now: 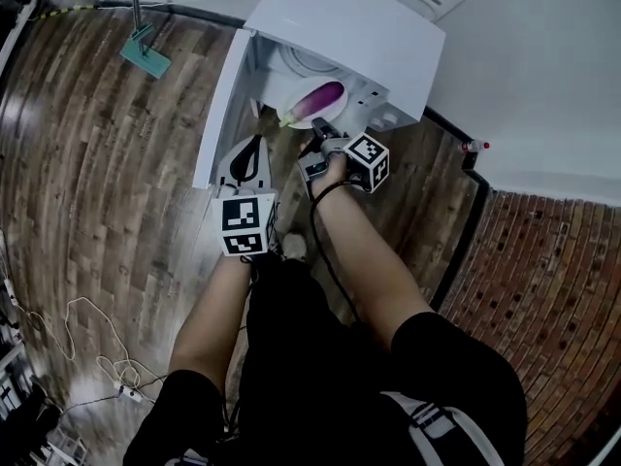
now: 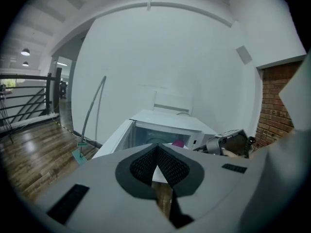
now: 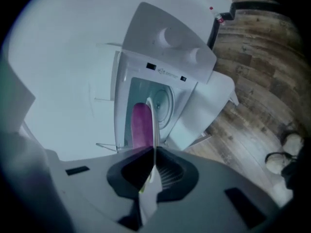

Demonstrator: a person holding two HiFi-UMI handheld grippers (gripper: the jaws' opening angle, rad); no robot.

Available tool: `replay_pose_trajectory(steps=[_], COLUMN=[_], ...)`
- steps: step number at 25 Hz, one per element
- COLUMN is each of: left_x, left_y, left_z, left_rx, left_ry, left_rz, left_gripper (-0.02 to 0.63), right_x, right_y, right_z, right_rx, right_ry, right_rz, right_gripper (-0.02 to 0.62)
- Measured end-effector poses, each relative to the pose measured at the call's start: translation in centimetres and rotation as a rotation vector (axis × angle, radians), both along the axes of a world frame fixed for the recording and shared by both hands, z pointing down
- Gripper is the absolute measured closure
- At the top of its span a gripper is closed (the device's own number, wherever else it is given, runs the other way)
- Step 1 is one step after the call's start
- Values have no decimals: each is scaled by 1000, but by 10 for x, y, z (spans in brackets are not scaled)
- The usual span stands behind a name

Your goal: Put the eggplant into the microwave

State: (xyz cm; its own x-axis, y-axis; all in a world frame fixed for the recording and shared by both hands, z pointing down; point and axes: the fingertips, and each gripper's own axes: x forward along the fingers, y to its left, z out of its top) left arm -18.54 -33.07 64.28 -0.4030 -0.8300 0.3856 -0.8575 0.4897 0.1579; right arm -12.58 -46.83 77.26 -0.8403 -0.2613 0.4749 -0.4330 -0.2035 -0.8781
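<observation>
A purple eggplant [image 1: 322,99] lies on a white plate [image 1: 294,115] at the mouth of the white microwave [image 1: 359,27], whose door [image 1: 221,105] hangs open to the left. My right gripper [image 1: 323,129] is shut on the plate's near rim. In the right gripper view the plate [image 3: 154,123] runs edge-on out of the right gripper [image 3: 152,152], with the eggplant [image 3: 141,125] beside it and the microwave [image 3: 165,33] cavity behind. My left gripper [image 1: 254,146] is shut and empty next to the door. In the left gripper view that gripper [image 2: 156,148] faces the microwave [image 2: 160,123].
The microwave stands on a wooden floor against a white wall. A teal mop head [image 1: 146,52] lies at the back left. Loose cables [image 1: 97,357] trail at the lower left. A black pipe [image 1: 468,226] and a brick wall [image 1: 543,280] border the right side.
</observation>
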Motion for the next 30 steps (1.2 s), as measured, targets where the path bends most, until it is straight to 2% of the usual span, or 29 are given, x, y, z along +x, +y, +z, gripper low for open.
replay_pose_trajectory(steps=[5, 10, 13, 16, 21, 30], left_x=[-4, -13, -22, -30, -34, -40], left_y=[-9, -26, -34, -42, -49, -55], left_z=[32, 42, 39, 35, 32, 36], left_rx=[2, -3, 5, 22, 55, 41], left_ry=[27, -3, -26, -38, 2, 23], left_rz=[20, 65, 85, 101, 112, 131], left_gripper=[611, 611, 611, 611, 611, 611], right_x=[-22, -58, -77, -92, -106, -105], right_y=[-37, -73, -89, -103, -125, -146], right_z=[46, 69, 81, 90, 94, 105], right_rx=[-29, 54, 67, 76, 109, 156], right_ry=[-36, -64, -63, -46, -6, 111], right_rz=[120, 146, 179, 202, 222, 219], right_gripper=[569, 569, 569, 569, 569, 569])
